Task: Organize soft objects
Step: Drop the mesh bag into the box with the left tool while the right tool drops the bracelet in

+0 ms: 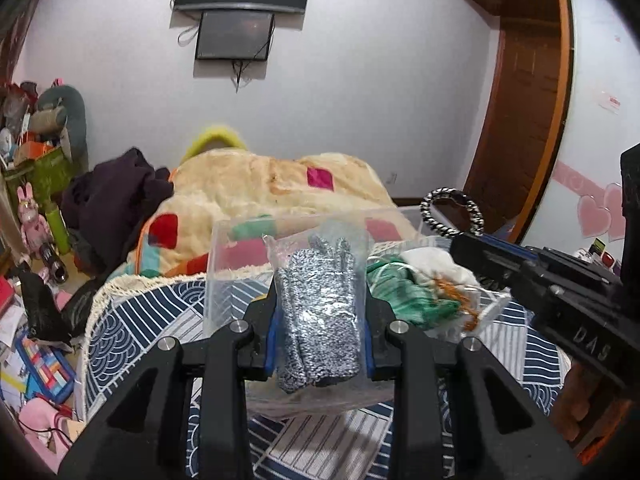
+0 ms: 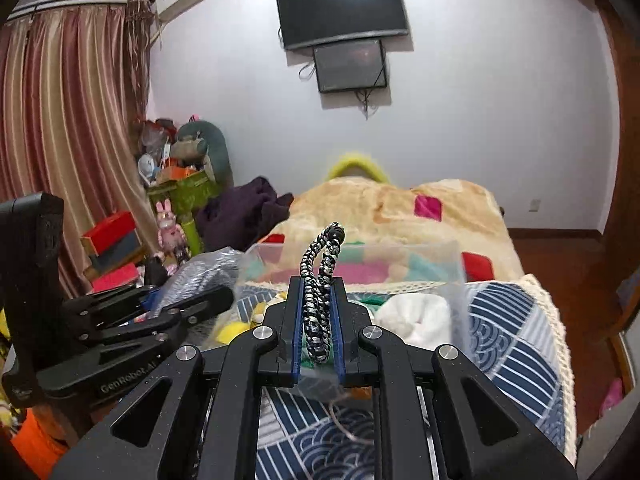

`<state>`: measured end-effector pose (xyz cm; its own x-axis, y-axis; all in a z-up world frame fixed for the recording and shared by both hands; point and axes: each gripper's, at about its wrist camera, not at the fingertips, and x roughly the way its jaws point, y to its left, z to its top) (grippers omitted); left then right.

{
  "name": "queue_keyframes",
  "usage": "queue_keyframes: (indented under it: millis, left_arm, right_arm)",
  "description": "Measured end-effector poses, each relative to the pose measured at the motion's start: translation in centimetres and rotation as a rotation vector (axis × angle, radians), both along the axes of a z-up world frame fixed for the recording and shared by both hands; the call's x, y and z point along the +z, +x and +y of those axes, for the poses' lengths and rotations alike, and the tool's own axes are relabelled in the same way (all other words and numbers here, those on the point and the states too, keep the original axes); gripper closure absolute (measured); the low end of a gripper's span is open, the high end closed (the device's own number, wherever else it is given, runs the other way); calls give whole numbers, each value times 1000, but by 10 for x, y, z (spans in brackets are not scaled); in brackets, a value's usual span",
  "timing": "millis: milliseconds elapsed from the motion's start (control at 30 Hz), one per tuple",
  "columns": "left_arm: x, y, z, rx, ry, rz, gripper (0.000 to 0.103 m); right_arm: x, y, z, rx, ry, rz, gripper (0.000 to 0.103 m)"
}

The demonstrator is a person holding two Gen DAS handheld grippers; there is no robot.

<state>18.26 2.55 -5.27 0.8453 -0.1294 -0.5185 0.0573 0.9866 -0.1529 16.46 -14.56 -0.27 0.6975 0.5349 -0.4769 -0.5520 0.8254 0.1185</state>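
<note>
My left gripper [image 1: 320, 320] is shut on a clear bag of grey speckled gloves [image 1: 318, 312], held above a clear plastic bin [image 1: 224, 264] on the bed. My right gripper [image 2: 318, 320] is shut on a black-and-white braided ring [image 2: 320, 280], held upright over the same bin [image 2: 456, 280]. In the left wrist view the ring [image 1: 450, 212] and right gripper [image 1: 472, 246] sit to the upper right. In the right wrist view the left gripper [image 2: 216, 296] and gloves [image 2: 200, 272] sit to the left. The bin holds white cloth [image 2: 416, 316] and green cloth [image 1: 408, 296].
The bin rests on a blue-and-white patterned cover [image 2: 508, 340] on the bed, with a cream patchwork blanket [image 2: 392, 208] and dark clothes [image 2: 244, 208] behind. Toys and boxes [image 2: 180, 168] clutter the left floor. A wooden door [image 1: 520, 112] stands right.
</note>
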Motion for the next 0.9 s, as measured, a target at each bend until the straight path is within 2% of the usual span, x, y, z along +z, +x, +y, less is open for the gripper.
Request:
queue_keyframes:
  millis: [333,467,533,600,733,800,900]
  left_arm:
    - [-33,39,5,25,6,95,72]
    - [-40,43,6,24,5,126,64]
    - [-42,43,4,26,15,133,54]
    - [-42,40,4,27,20,134,46]
    - [-36,29,5,27,19,130,32]
    - [-30,22,7,23,-7,118,31]
    - [-17,6,8,16,-13,86,31]
  right_arm:
    - [-35,31,16,-21,-72,117,92]
    - [-38,29,14,-22,-109,126,90]
    - [-38,28,13,-23,-133,131,83]
    - [-38,25,11,-21,-148,130,68]
    - [-31,18,5,-26,-159,114,64]
    - [-24,10,0,-36,-157,90,56]
    - [-12,0,-8,-40,-154,47,51]
